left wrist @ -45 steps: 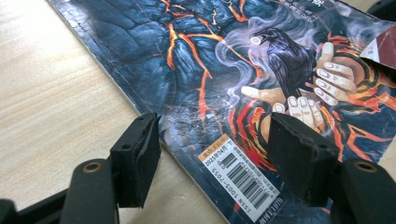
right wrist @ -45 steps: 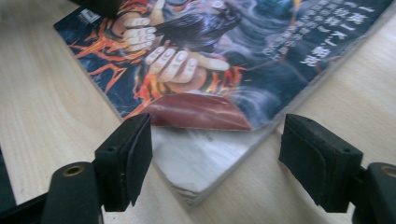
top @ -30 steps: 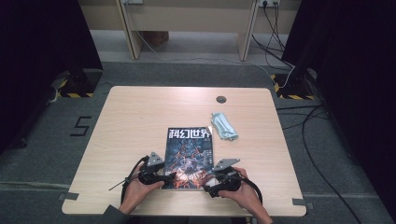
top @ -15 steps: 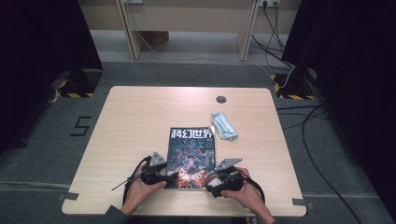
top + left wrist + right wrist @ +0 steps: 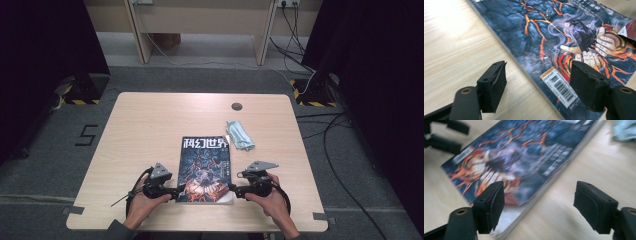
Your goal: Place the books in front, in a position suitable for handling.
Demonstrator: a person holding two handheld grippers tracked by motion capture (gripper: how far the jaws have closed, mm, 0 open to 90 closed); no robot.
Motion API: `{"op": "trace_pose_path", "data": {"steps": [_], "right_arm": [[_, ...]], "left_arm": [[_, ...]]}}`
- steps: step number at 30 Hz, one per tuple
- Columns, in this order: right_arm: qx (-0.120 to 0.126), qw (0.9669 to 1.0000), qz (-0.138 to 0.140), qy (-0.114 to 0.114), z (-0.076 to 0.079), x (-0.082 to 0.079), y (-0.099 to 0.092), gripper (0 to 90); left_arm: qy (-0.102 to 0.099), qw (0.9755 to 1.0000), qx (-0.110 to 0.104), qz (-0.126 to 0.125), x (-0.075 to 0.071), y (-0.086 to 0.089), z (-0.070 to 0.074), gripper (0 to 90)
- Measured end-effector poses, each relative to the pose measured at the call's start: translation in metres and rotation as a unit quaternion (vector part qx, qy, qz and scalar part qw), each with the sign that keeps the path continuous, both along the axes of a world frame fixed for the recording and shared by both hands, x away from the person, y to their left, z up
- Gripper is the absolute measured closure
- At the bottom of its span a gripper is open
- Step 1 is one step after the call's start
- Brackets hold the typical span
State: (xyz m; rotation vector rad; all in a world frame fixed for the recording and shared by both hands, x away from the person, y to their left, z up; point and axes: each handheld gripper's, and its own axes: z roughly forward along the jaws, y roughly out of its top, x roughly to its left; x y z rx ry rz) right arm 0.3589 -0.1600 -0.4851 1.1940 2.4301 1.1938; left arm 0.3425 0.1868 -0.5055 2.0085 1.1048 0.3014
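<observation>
A magazine [image 5: 206,169] with a dark cover of orange lava cracks and a raven lies flat near the middle of the wooden table [image 5: 150,130], toward its near edge. The left gripper [image 5: 181,190] sits at the magazine's near left corner; its jaws have just been opening and stand apart — one over bare wood, one over the cover by the barcode [image 5: 560,87], neither pressing on it. The right gripper [image 5: 231,189] hangs at the near right corner, jaws wide apart, gripping nothing. A crumpled pale blue face mask [image 5: 239,135] lies just beyond the magazine's far right corner.
</observation>
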Motion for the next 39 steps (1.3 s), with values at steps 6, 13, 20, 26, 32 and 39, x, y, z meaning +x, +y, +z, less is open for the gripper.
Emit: {"op": "trace_pose_path", "data": {"steps": [6, 13, 20, 26, 32, 39], "right_arm": [[-0.008, 0.9990, -0.027, -0.035, 0.004, 0.010, -0.006, 18.5], [-0.024, 0.9967, -0.055, -0.054, 0.006, 0.032, -0.011, 24.6], [-0.021, 0.9947, -0.081, -0.060, 0.010, 0.066, -0.018, 33.1], [-0.043, 0.9922, -0.091, -0.074, 0.016, 0.087, -0.020, 35.8], [-0.054, 0.9921, -0.090, -0.068, 0.013, 0.102, -0.018, 36.4], [-0.068, 0.9917, -0.088, -0.064, 0.009, 0.120, -0.015, 39.6]], "left_arm": [[0.009, 0.9998, 0.007, -0.013, -0.011, -0.001, -0.001, 21.6], [0.005, 0.9996, 0.016, -0.022, -0.025, 0.001, -0.001, 21.6], [-0.001, 0.9999, 0.015, 0.001, -0.036, 0.014, 0.000, 21.5], [-0.004, 0.9996, 0.026, 0.008, -0.045, 0.017, -0.004, 21.5], [-0.006, 0.9996, 0.022, 0.013, -0.048, 0.018, -0.001, 20.6], [-0.003, 0.9996, 0.030, 0.000, -0.046, 0.014, 0.000, 20.4]]}}
